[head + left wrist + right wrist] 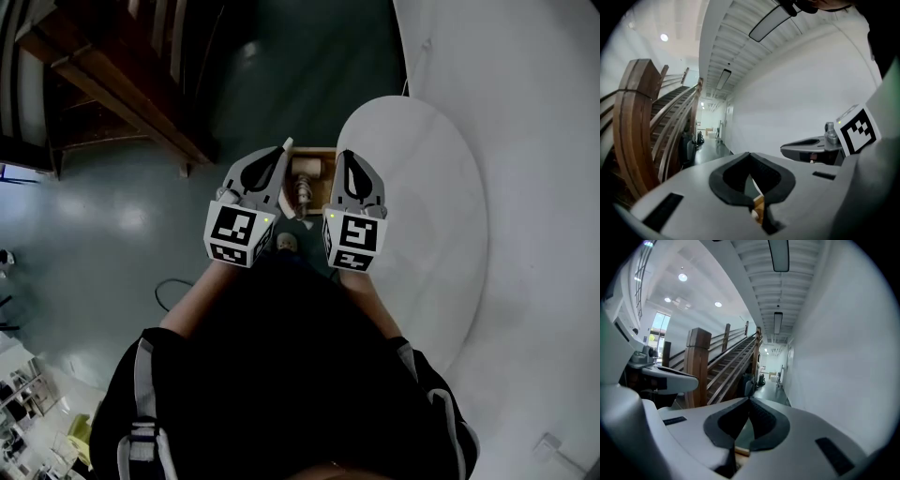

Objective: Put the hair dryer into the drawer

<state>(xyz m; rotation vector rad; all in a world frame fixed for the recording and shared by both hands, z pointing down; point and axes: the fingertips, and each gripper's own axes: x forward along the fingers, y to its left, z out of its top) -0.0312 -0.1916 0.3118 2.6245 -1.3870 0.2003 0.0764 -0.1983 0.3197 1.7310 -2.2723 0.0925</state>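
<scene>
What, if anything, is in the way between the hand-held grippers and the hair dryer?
Nothing visible. The left hand-held gripper and the right hand-held gripper are shut and empty, above what looks like the hair dryer lying in the open wooden drawer.

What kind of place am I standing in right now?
Probably a lobby or hallway of a large public building, not a home: a wide wooden staircase, strip lights along a high ceiling, and a polished dark floor.
</scene>
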